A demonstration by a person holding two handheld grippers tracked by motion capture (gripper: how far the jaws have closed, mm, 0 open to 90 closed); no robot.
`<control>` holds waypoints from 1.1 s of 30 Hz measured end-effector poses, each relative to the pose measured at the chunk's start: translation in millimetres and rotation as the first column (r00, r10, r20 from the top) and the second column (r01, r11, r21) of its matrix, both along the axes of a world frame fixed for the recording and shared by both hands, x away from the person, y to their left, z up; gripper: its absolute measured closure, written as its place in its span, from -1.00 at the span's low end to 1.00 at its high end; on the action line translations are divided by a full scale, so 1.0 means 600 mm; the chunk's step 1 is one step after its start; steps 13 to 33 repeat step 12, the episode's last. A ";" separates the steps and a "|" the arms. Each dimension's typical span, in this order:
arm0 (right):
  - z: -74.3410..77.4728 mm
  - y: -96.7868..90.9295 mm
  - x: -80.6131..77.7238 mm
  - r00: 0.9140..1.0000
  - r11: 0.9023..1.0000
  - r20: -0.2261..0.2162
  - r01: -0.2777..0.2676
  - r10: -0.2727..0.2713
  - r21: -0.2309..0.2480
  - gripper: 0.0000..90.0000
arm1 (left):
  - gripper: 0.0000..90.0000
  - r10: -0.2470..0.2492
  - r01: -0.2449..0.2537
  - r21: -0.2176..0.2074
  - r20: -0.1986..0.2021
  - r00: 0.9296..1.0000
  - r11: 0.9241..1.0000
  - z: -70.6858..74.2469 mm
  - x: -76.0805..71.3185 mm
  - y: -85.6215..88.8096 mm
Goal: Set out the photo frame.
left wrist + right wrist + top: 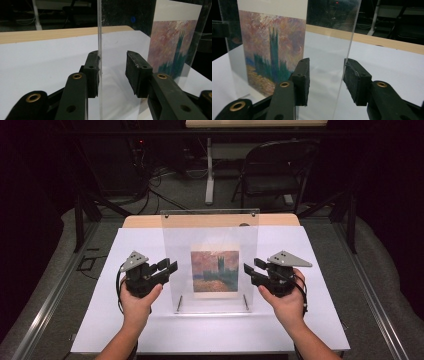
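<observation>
The clear upright acrylic picture stand (pixel 210 262) with its painted print stands mid-table; left gripper (pixel 170 268) at nine o'clock and right gripper (pixel 249 268) at three straddle its edges, fingers open, unclamped; lifting remains

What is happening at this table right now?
A person holds a claw in each hand on either side of an upright clear acrylic panel with a painting print in it. The left claw and right claw each straddle a side edge of the panel, jaws apart, not yet clamped.

Black gripper (pixel 172 267) each hand, grey triangular plates, brass rivets.
</observation>
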State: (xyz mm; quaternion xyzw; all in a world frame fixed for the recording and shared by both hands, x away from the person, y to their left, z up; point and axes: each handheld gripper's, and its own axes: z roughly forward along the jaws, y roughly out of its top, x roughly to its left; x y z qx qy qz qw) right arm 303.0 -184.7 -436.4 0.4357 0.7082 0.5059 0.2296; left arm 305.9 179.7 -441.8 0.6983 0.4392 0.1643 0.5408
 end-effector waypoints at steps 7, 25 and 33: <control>-0.011 -0.008 -0.056 0.999 0.999 0.041 -0.034 0.034 0.009 0.28 | 0.30 -0.043 0.041 0.037 0.067 0.997 0.998 -0.007 -0.045 -0.002; -0.016 -0.011 -0.061 0.997 0.998 0.058 -0.054 0.052 0.028 0.19 | 0.21 -0.063 0.059 0.044 0.083 0.995 0.997 -0.013 -0.049 -0.001; -0.016 -0.011 -0.061 0.997 0.998 0.058 -0.054 0.052 0.028 0.19 | 0.21 -0.063 0.059 0.044 0.083 0.995 0.997 -0.013 -0.049 -0.001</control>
